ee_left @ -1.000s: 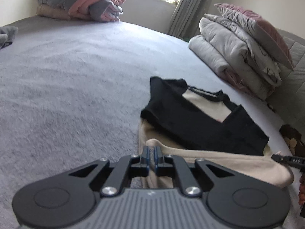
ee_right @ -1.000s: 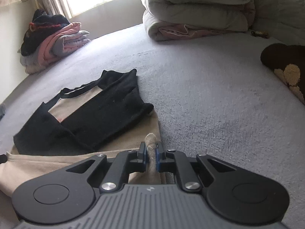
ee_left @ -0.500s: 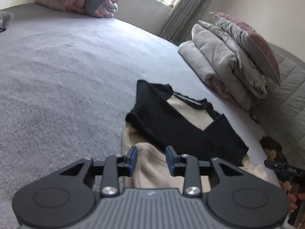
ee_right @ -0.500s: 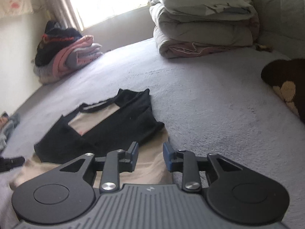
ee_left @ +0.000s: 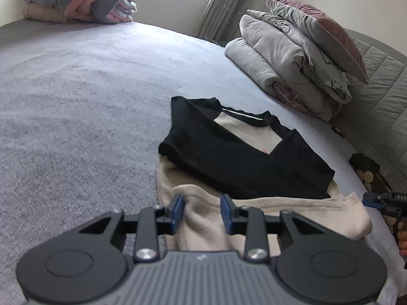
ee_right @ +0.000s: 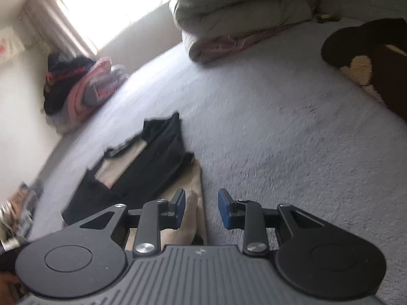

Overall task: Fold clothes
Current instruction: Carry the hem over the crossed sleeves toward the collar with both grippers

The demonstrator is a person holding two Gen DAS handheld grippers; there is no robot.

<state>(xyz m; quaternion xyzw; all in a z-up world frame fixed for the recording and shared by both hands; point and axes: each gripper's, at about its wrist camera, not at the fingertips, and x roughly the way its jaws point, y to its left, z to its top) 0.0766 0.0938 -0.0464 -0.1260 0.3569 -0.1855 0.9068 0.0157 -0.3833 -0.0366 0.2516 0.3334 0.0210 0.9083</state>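
A beige garment with black sleeves [ee_left: 229, 152] lies on the grey bed, its sleeves folded across the chest and its beige hem [ee_left: 267, 211] folded up toward them. My left gripper [ee_left: 202, 212] stands open just above the hem's left corner, with the cloth lying loose between its blue pads. In the right wrist view the same garment [ee_right: 142, 162] shows blurred, and my right gripper [ee_right: 201, 208] is open over the hem's right corner, nothing held. The right gripper's tip [ee_left: 381, 200] shows at the left view's right edge.
Folded grey quilts and a pink pillow [ee_left: 292, 61] are stacked by the headboard. A pile of folded clothes [ee_left: 84, 2] sits at the bed's far corner under the window. A brown plush cushion [ee_right: 368, 58] lies to the right. Wide grey bedspread [ee_left: 76, 101] spreads left of the garment.
Both grippers were shut on the hem's corners one second ago; they have opened, dropped the folded hem onto the garment and pulled back. The right view is tilting and blurred.
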